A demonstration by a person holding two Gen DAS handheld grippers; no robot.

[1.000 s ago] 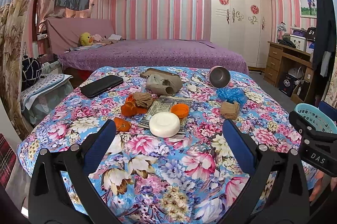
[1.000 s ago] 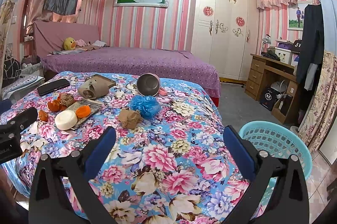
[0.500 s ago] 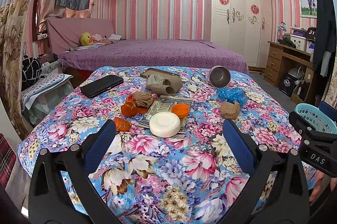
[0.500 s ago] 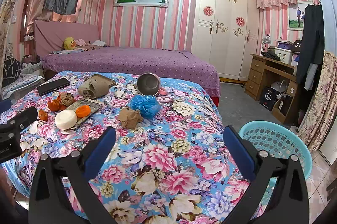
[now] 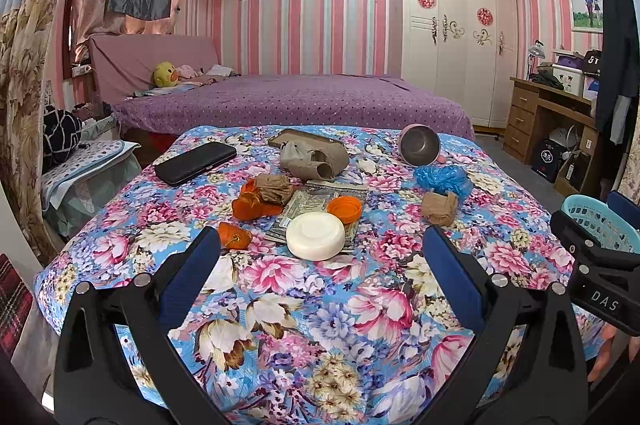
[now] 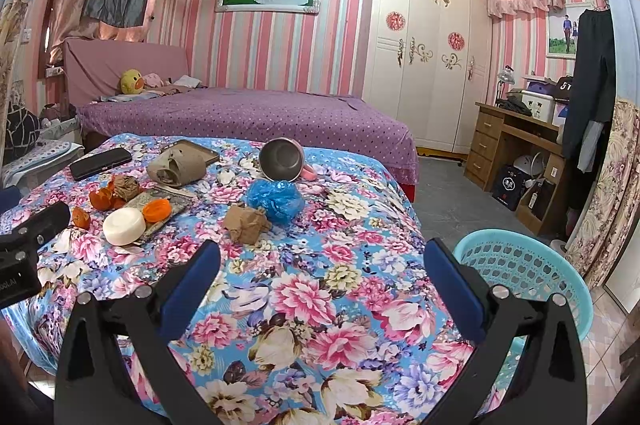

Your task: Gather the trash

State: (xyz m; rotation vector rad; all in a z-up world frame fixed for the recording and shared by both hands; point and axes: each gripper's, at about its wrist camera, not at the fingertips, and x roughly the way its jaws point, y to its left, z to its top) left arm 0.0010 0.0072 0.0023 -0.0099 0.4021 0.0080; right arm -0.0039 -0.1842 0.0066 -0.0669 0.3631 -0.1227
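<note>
From the left wrist view, the left gripper [image 5: 320, 265] hangs above the near part of a flowered bedspread [image 5: 320, 325], its two blue-padded fingers spread wide and holding nothing. The trash lies in a cluster ahead of it: a white round lid [image 5: 315, 236] rests on a flattened printed wrapper [image 5: 316, 201], with an orange cap [image 5: 345, 209] touching its far edge. Left of these sit orange peels [image 5: 250, 207], a crumpled brown paper ball [image 5: 274, 188] on top of them, and one separate peel piece [image 5: 234, 236] just beside the left finger's tip. Farther right a second crumpled brown paper [image 5: 439, 207] lies against a blue plastic bag [image 5: 442, 180], and behind that a metal cup [image 5: 419, 145] lies on its side. A black case [image 5: 195, 163] and a grey-brown pouch [image 5: 314, 161] lie toward the far edge. The right gripper's body shows at the right margin, in front of a turquoise basket [image 5: 600, 221]. From the right wrist view, the right gripper [image 6: 320, 265] is likewise held over the bedspread [image 6: 320, 305] with its fingers wide apart and empty. The brown paper [image 6: 246, 223] and blue bag [image 6: 276, 199] lie just beyond its left finger, the white lid [image 6: 124, 226] and peels [image 6: 102, 199] well to the left. The turquoise basket [image 6: 524, 277] stands on the floor beside the bed, behind the right finger.
</note>
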